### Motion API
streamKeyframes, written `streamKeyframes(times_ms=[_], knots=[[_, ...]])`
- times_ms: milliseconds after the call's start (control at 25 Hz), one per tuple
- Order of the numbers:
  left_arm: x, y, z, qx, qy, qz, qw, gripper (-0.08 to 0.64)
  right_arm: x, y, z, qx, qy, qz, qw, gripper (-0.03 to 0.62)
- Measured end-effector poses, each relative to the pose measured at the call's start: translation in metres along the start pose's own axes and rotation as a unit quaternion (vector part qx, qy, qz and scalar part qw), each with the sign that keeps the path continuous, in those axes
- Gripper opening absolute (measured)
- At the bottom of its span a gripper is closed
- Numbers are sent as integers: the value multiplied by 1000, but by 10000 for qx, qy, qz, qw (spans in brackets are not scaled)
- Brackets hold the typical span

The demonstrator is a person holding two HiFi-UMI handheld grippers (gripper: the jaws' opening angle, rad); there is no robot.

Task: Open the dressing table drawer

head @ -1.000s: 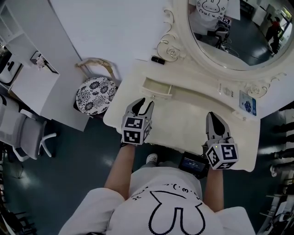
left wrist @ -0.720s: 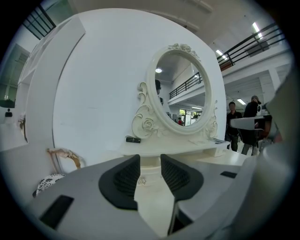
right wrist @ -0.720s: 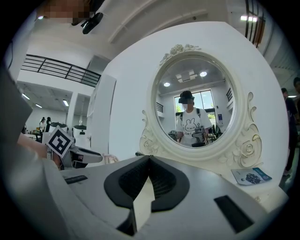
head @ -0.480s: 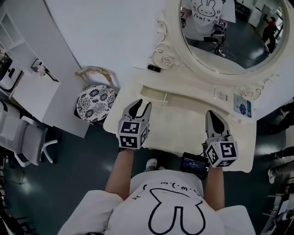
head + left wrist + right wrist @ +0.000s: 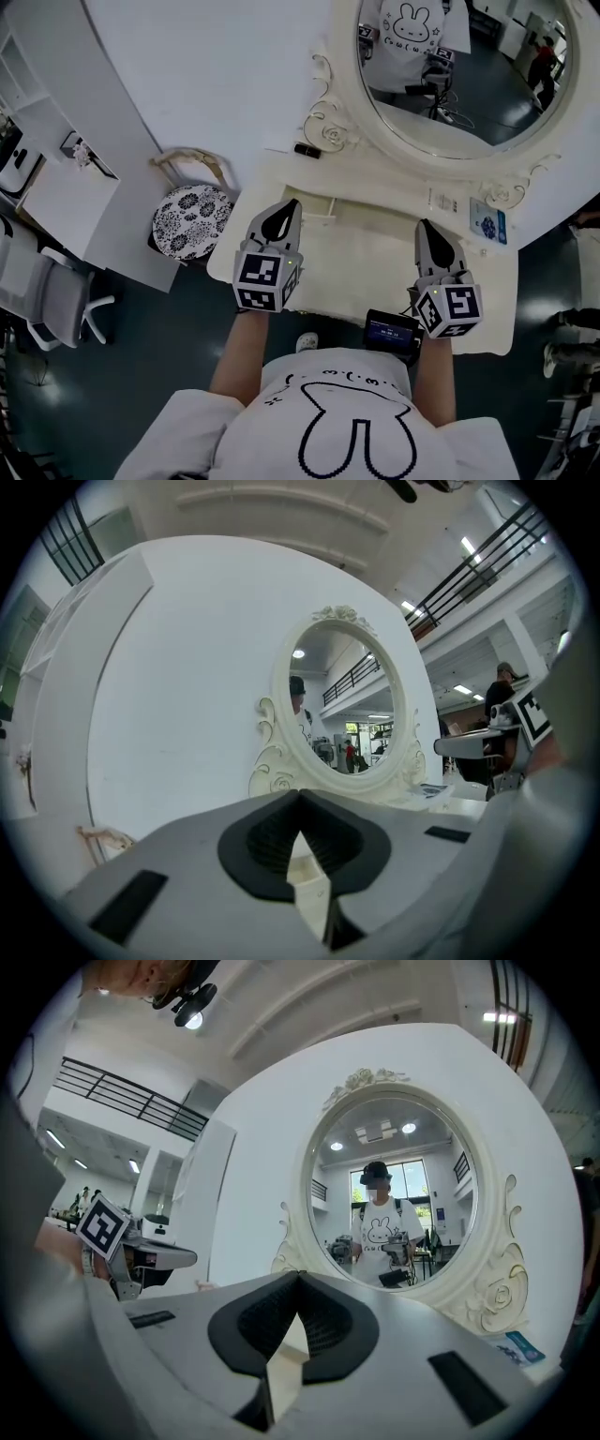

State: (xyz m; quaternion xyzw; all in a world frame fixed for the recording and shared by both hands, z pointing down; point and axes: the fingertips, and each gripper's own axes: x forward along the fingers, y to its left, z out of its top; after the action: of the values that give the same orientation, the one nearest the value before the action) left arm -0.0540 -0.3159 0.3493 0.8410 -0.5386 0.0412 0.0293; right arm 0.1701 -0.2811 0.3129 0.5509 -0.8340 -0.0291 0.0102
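Note:
The cream dressing table (image 5: 375,272) carries a small drawer (image 5: 314,204) that stands pulled out at its back left, under the oval mirror (image 5: 450,66). My left gripper (image 5: 289,208) hovers just in front of the drawer, a little to its left. Its jaws are shut with nothing between them (image 5: 300,794). Over the right half of the tabletop, my right gripper (image 5: 427,228) is also shut and empty (image 5: 300,1277). Both point level toward the mirror (image 5: 389,1199).
A floral-topped stool (image 5: 190,214) stands left of the table, with a white desk (image 5: 66,183) and an office chair (image 5: 47,300) beyond. A small black item (image 5: 302,150) and a blue card (image 5: 486,225) lie on the table's back edge. A black device (image 5: 392,333) hangs at the person's waist.
My left gripper's jaws, apart in both earlier frames, have come together. Both grippers have lifted above the tabletop, the left one more.

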Motion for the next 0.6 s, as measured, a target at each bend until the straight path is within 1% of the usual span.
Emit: streamKeyframes(times_ms=[200, 600], knots=[[-1, 0, 4, 30, -68, -96, 9999, 11, 2, 3, 0, -35, 29, -38, 10000, 15], [-6, 0, 9, 21, -153, -130, 9998, 11, 1, 14, -3, -111, 159, 25, 9998, 15]])
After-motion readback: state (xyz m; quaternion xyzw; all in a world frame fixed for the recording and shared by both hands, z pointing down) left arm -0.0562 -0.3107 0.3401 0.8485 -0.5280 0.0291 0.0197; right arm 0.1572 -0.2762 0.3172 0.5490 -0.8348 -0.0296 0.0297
